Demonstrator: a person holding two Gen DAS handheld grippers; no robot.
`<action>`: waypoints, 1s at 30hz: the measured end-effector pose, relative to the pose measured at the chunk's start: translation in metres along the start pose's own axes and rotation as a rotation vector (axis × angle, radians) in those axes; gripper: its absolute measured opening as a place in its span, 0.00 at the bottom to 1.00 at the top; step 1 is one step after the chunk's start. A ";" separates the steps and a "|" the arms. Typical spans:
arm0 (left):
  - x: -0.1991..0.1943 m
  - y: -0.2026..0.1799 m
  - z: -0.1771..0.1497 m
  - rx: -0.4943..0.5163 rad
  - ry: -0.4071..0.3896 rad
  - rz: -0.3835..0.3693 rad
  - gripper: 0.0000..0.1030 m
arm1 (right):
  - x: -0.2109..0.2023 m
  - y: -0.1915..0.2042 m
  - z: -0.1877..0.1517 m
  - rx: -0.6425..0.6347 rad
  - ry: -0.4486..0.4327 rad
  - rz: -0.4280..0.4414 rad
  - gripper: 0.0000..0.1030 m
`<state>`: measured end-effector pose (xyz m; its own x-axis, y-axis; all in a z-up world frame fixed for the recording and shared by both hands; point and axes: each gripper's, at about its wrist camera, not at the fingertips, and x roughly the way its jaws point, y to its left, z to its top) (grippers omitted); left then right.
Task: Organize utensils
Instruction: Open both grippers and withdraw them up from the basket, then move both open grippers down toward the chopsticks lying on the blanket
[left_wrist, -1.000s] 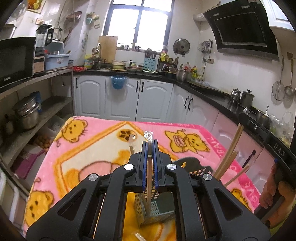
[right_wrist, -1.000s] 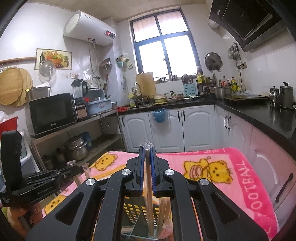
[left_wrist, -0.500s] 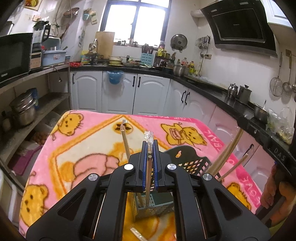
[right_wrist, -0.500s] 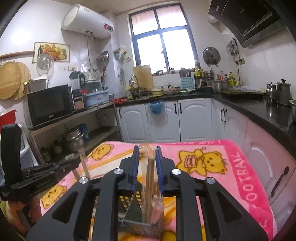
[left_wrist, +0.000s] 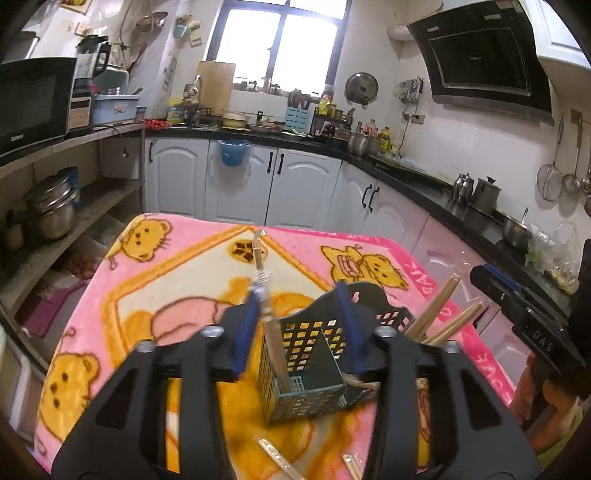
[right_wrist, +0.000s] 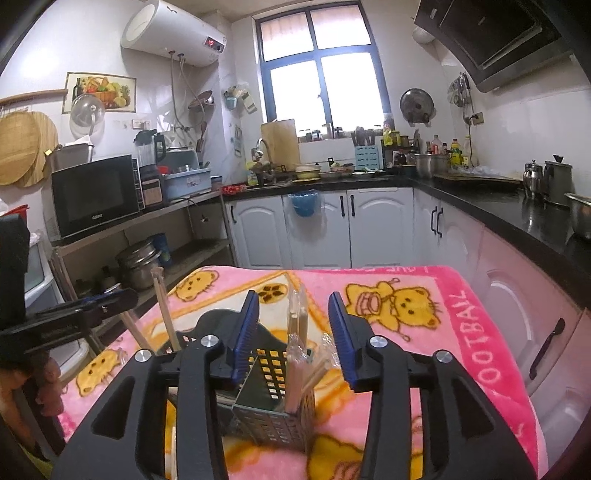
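Opening both tools over utensil caddy (left_wrist: 303, 373) on pink blanket (left_wrist: 155, 280). Left gripper (left_wrist: 297, 325) jaws spreading, wrapped chopsticks (left_wrist: 267, 317) between them, resting against left pad, lower end in caddy. Right gripper (right_wrist: 293, 332) jaws spreading, wrapped pair (right_wrist: 297, 343) standing free in compartment. Risk: withdrawing pad snags wrapper, drags sticks out or tips light caddy.

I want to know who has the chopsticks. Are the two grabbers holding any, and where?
Neither holds any. Both grippers' jaws are opening, and the wrapped chopsticks stand loose in the basket.
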<state>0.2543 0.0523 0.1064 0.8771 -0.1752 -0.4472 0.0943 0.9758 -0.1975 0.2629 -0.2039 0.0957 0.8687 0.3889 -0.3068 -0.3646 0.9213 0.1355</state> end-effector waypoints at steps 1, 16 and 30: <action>-0.002 0.000 0.000 -0.003 -0.001 -0.001 0.42 | -0.002 0.000 -0.001 -0.003 -0.005 -0.006 0.41; -0.033 -0.005 -0.008 -0.003 -0.016 -0.023 0.90 | -0.034 -0.007 -0.006 0.009 -0.033 -0.017 0.64; -0.041 -0.008 -0.035 -0.013 0.024 -0.029 0.90 | -0.056 0.008 -0.027 -0.022 -0.005 -0.003 0.71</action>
<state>0.2014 0.0472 0.0958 0.8625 -0.2068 -0.4619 0.1131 0.9684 -0.2224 0.2017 -0.2182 0.0883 0.8716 0.3859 -0.3024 -0.3689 0.9225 0.1140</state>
